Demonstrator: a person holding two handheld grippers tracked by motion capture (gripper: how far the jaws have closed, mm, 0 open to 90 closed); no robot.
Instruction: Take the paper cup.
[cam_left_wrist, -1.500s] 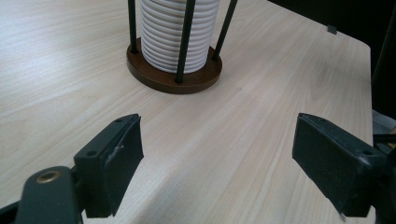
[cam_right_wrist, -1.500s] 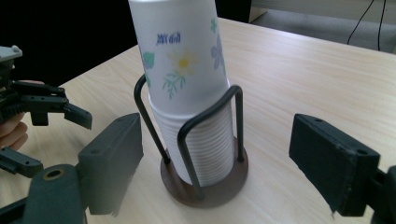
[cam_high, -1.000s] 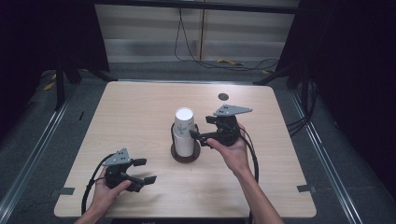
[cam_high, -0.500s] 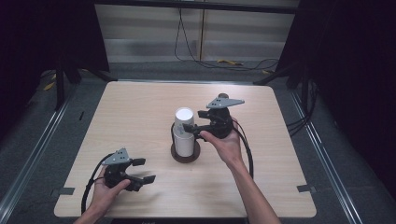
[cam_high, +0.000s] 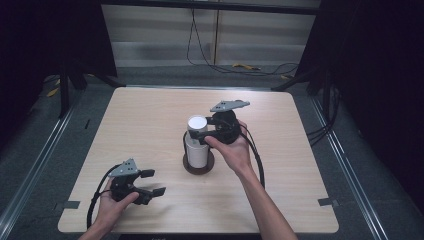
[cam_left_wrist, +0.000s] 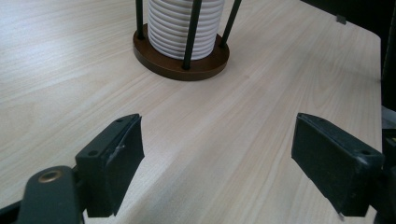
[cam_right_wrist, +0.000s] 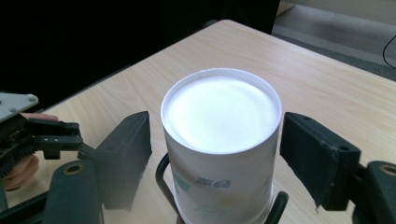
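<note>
Here there are two grippers, each held in one hand of the person, and both have two black jaws with flat, block-like pads. The left gripper (cam_high: 149, 182) is nearest, low over the pale wooden table (cam_high: 125, 120), and its jaws stand wide apart with nothing between them, only bare wood grain. In front of it, well apart, there is one round holder (cam_left_wrist: 181, 63): a dark brown wooden disc with thin black metal rods (cam_left_wrist: 191, 35) rising from it; three rods can be counted in the left gripper view. Between the rods sits one stack of white cups (cam_left_wrist: 180, 23), seen as many ribbed rims one over another.

The right gripper (cam_high: 201, 136) is farther, level with the top of the stack. Its jaws have just been closing, and the top paper cup (cam_right_wrist: 219, 154) is now between them, one pad on each side of it. A narrow gap shows between each pad and the cup wall, so the pads are not yet pressing it. This cup is upside down, with a smooth white round bottom facing up and a faint green and blue print on its side. Beyond it the table is plain, with rounded corners.
</note>
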